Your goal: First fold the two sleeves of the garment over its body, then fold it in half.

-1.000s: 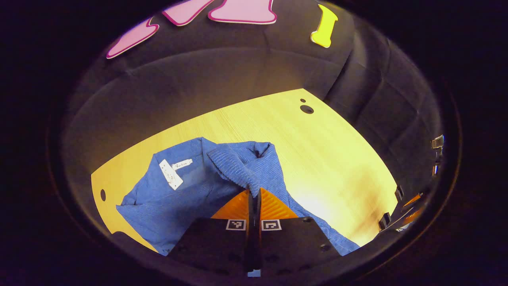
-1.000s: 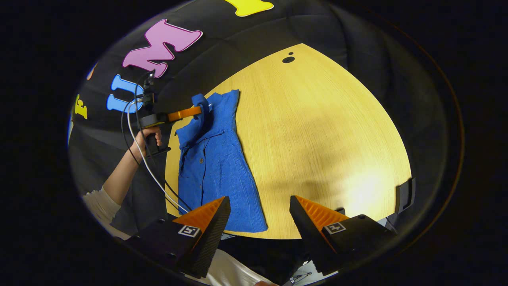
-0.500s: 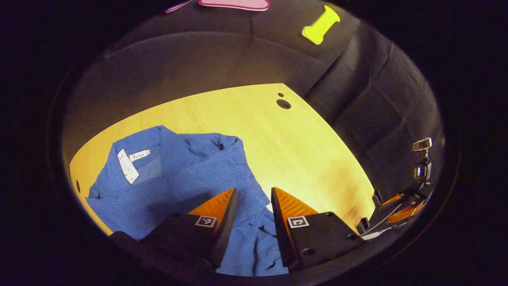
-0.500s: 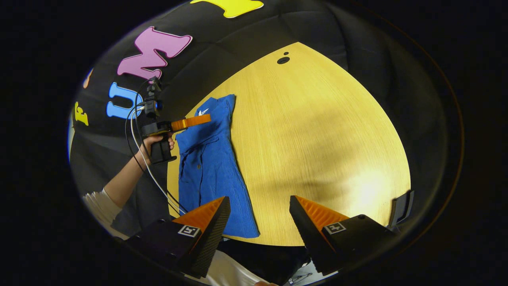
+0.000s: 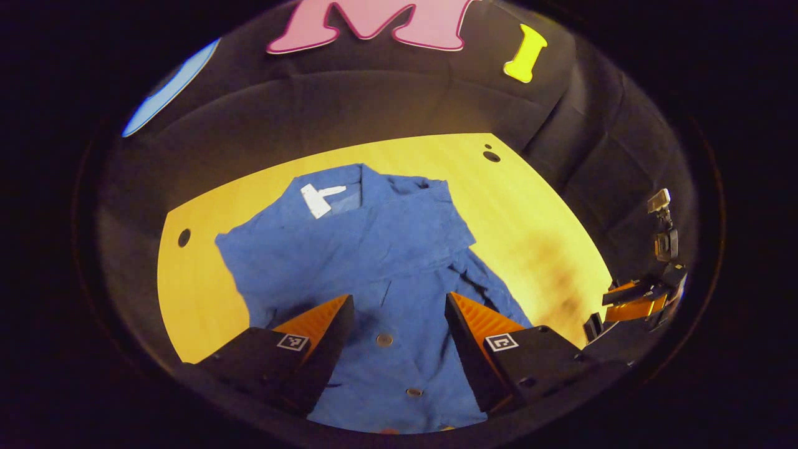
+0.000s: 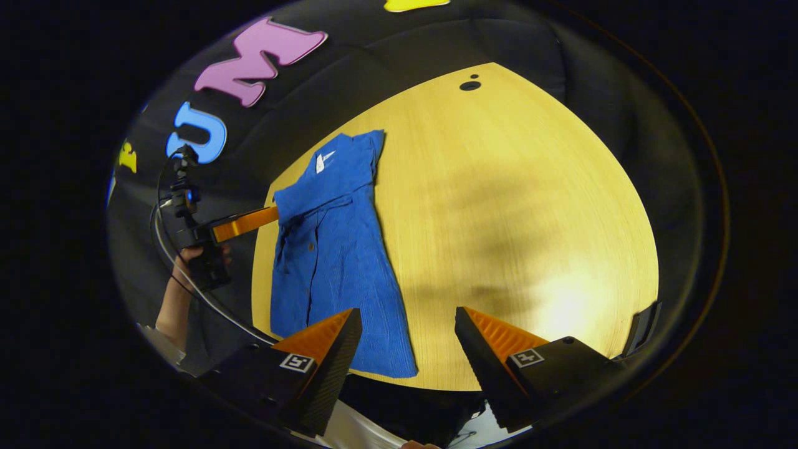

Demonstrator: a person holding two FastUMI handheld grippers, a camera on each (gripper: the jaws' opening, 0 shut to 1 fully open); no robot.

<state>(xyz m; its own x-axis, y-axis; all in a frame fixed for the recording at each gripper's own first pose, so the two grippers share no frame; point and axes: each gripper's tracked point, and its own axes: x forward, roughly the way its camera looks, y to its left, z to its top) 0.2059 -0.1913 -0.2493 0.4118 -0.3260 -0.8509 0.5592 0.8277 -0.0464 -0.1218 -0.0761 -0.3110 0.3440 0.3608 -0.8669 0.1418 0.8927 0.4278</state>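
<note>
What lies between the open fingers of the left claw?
In the left gripper view, the blue garment lies between the left claw's fingers, with its buttons showing.

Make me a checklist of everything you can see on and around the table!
Surface: wooden table, round holes near its far edge.
Job's things: blue shirt lying flat, white tag at the collar, buttons down the front; sleeves look folded in; not yet folded in half.
Clutter: nothing seen.
Grippers: left gripper open, over the shirt, holding nothing; right gripper open, at the table's near edge, beside the shirt's hem.
Cables: cable hanging from the left gripper's handle, held by a hand.
Surroundings: black cloth wall.
</note>
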